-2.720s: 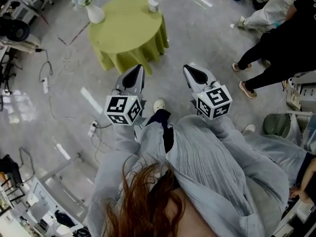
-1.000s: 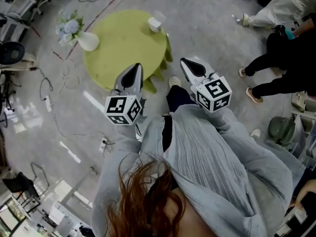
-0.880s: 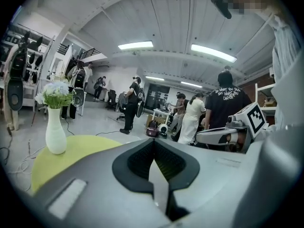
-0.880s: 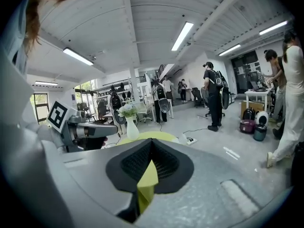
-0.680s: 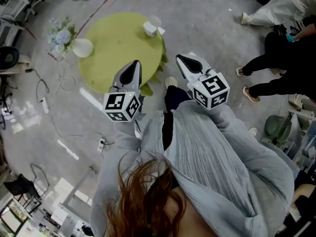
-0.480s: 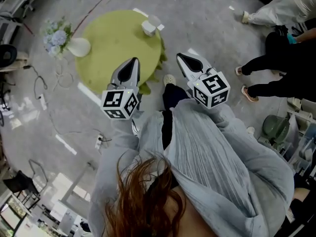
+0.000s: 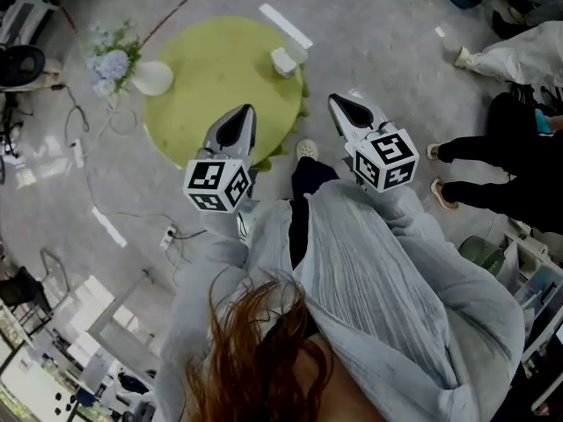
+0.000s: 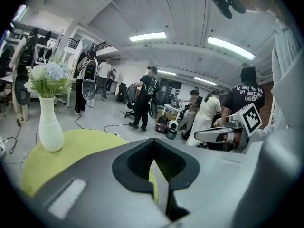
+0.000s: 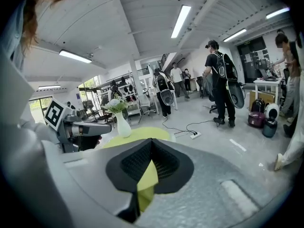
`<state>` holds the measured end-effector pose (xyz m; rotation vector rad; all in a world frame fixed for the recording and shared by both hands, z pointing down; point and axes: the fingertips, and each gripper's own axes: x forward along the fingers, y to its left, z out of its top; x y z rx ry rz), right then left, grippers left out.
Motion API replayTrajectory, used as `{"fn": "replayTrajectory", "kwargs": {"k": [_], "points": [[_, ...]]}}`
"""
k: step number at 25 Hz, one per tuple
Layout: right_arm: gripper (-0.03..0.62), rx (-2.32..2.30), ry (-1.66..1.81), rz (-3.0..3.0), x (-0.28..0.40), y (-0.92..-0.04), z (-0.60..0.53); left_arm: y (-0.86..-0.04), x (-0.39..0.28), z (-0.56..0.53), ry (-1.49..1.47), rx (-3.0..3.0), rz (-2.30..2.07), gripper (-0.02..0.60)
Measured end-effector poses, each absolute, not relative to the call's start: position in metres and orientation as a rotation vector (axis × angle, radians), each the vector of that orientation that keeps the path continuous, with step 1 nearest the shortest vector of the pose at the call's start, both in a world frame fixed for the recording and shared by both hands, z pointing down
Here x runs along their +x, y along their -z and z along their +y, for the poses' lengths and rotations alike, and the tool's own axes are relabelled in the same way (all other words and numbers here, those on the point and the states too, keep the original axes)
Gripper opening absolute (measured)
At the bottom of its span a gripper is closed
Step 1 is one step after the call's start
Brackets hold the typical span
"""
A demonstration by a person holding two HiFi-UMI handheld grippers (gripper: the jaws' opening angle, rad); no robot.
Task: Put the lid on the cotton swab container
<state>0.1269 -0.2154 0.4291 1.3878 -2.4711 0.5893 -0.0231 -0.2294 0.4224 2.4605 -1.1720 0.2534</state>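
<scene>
The small white cotton swab container [image 7: 282, 61] stands near the far right edge of a round table under a green cloth [image 7: 211, 95]. A pale clear piece [image 7: 299, 51] sits right beside it; I cannot tell whether it is the lid. My left gripper [image 7: 244, 112] hangs over the table's near edge, shut and holding nothing. My right gripper [image 7: 335, 102] hovers over the floor just right of the table, also shut and bare. In the left gripper view the jaws [image 8: 153, 148] meet in front of the green cloth [image 8: 85, 144]. The right gripper [image 9: 151, 148] likewise points toward the table [image 9: 137, 134].
A white vase of flowers [image 7: 151, 78] stands at the table's left edge [image 8: 50, 127] [image 9: 123, 126]. Cables and a power strip [image 7: 167, 234] lie on the floor to the left. People [image 7: 501, 178] stand at the right, with a fan [image 7: 479, 253] by a shelf.
The table has drawn closer beneath the grippers as the person walked up to it. Both grippers stayed shut and level in front of the body.
</scene>
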Motion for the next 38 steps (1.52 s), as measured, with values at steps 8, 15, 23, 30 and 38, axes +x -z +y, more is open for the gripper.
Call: {"fn": "replayTrajectory", "kwargs": {"k": [8,15,23,30,38], "points": [[0.002,1.299,-0.511,-2.448,0.142,-0.444,-0.293,-0.441,-0.026,-0.261,-0.265,2.369,-1.231,0.014],[0.002,1.220,-0.507,-2.420,0.138,-0.475,-0.343,-0.463,-0.018,-0.282,-0.307,2.347,-1.219,0.014],[0.002,1.218,-0.567,-2.348,0.138,-0.517,-0.364,-0.484,-0.020,-0.293,-0.312,2.289,-1.234,0.014],[0.002,1.177,-0.580,-2.326,0.138,-0.533,-0.369,-0.498,-0.023,-0.291,-0.326,2.247,-1.246,0.014],[0.002,1.139,-0.582,-2.329,0.129,-0.538,-0.369,-0.496,-0.028,-0.285,-0.329,2.238,-1.277,0.014]]}}
